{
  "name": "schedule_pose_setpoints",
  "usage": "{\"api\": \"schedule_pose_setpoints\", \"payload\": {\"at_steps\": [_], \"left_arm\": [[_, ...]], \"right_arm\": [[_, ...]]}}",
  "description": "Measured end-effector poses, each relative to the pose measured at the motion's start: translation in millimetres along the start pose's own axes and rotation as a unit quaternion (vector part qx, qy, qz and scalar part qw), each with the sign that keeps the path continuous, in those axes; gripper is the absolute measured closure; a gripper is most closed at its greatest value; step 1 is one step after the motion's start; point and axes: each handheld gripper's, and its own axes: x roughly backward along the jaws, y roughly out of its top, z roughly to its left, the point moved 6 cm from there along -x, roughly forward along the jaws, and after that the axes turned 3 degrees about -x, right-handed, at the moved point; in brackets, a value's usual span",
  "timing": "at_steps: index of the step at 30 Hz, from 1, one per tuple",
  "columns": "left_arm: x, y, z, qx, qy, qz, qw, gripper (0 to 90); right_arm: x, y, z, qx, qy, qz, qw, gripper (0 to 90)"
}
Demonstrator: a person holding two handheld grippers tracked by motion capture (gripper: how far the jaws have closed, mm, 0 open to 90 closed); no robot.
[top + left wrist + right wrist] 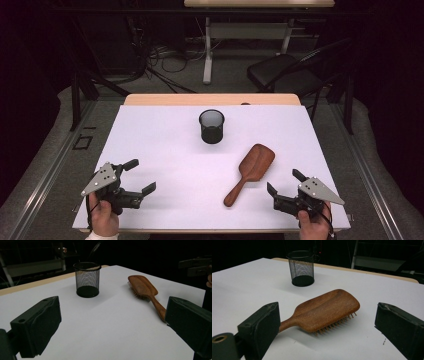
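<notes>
A brown wooden hairbrush (251,171) (145,289) (325,309) lies bristles down on the white table (165,145), right of the middle, its handle pointing to the near left. A black mesh cup (211,126) (87,279) (301,268) stands upright and empty behind it, near the table's centre. My left gripper (140,175) (112,327) is at the near left corner, open, with nothing between its jaws. At the near right my right gripper (285,181) (329,330) is open too, a short way from the brush handle and apart from it.
The table's wooden far edge (210,99) shows behind the white sheet. Beyond it stand a black chair (285,70), a desk frame (245,35) and cables on the floor. A hand (104,220) holds each gripper at the near edge.
</notes>
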Motion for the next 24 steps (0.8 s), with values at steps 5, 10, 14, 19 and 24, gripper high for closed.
{"api": "schedule_pose_setpoints", "payload": {"at_steps": [5,10,14,19,24], "left_arm": [[-2.2,-0.9,-0.9,-0.001,-0.006,0.005,1.0000,0.9],[-1.3,-1.7,-3.7,-0.002,-0.009,0.008,0.9999,0.9],[-1.9,-2.1,-4.3,-0.007,-0.005,0.010,0.9999,0.9],[-1.9,-3.2,-5.5,-0.013,-0.008,0.017,0.9997,0.9],[-4.1,-4.9,-5.3,-0.010,-0.008,0.019,0.9997,0.9]], "right_arm": [[-1.9,-3.1,0.8,-0.002,-0.004,0.014,0.9999,2.6],[-3.1,0.8,2.0,-0.005,-0.014,0.006,0.9999,4.9],[-8.1,-1.3,8.0,0.003,-0.011,0.011,0.9999,4.3],[-12.3,-4.3,13.3,0.008,-0.012,0.024,0.9996,4.2],[-15.9,-5.0,19.1,0.009,-0.006,0.031,0.9994,6.3]]}}
